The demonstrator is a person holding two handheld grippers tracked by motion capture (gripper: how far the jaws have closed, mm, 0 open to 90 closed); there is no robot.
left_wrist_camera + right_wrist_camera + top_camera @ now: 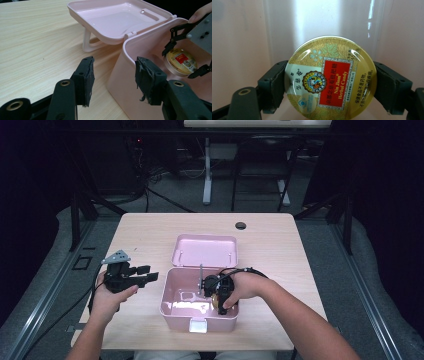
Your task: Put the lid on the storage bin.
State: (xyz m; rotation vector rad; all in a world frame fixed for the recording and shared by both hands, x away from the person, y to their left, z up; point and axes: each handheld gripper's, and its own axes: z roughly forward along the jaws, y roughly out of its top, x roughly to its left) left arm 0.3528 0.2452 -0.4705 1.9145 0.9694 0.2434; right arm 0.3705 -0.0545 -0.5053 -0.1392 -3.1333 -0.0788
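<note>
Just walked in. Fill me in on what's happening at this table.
A person works with a claw in each hand. The right claw is shut on a round candy tin and holds it inside the open pink box, whose lid lies flipped back. The left claw waits open beside the box, holding nothing.
</note>
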